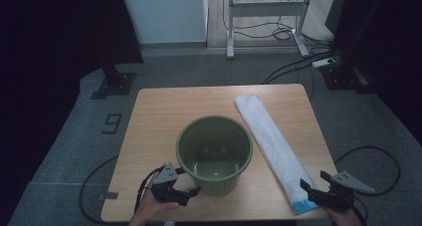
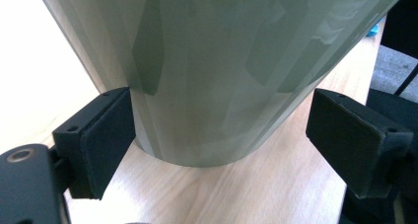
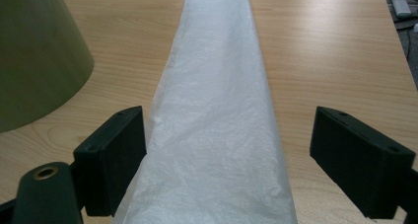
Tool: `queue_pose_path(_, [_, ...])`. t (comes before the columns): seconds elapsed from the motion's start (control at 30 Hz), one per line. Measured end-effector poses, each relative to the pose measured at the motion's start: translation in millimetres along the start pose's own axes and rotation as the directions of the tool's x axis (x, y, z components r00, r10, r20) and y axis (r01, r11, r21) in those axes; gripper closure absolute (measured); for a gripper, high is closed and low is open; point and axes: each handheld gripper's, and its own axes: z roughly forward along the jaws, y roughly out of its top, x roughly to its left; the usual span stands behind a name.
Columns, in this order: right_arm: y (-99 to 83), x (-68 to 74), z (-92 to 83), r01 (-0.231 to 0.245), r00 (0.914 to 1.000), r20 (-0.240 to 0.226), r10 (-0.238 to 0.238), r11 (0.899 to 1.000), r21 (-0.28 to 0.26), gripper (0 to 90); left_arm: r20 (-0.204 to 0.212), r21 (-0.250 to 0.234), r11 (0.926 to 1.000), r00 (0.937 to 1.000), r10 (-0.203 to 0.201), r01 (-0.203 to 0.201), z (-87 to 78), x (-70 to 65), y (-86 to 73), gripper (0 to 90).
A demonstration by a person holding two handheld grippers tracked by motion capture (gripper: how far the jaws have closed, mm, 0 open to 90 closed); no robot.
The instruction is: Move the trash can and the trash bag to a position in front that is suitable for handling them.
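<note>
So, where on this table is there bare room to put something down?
The far left part of the table, beyond the green bucket, is bare, and so is the strip along the left edge. A narrower patch lies right of the folded white plastic bag. The near edge is crowded: left gripper at the bucket, right gripper at the bag.

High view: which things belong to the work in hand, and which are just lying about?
In the job:
green bin, between the open left gripper fingers
folded white plastic bag, its near end between the open right gripper fingers

Lying about:
white power strip and cables on the floor
white desk frame
</note>
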Motion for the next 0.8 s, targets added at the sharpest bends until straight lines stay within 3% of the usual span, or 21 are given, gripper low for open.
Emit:
queue_pose_path(0.33, [-1.5,4.0,6.2,0.012,0.9999,-0.006,-0.012,1.0,0.024,13.1,-0.01,-0.017,0.9998,0.9999,-0.012,0.011,26.4,-2.8,15.5,12.3])
queue_pose_path(0.43, [-1.6,6.2,8.8,0.019,0.9998,-0.009,-0.019,0.999,0.031,13.1,0.004,-0.017,0.9998,1.0,-0.005,0.005,34.3,-3.9,21.1,12.6])
queue_pose_path(0.6, [-2.8,6.9,9.0,0.027,0.9996,-0.009,-0.026,0.999,0.036,13.1,-0.003,-0.02,0.9998,1.0,0.001,-0.001,37.1,-5.7,24.6,13.0])
queue_pose_path(0.8, [-3.1,5.7,8.6,0.024,0.9997,-0.009,-0.024,0.999,0.039,13.1,-0.022,-0.019,0.9997,0.9997,-0.013,0.013,28.9,-3.6,18.4,13.4])
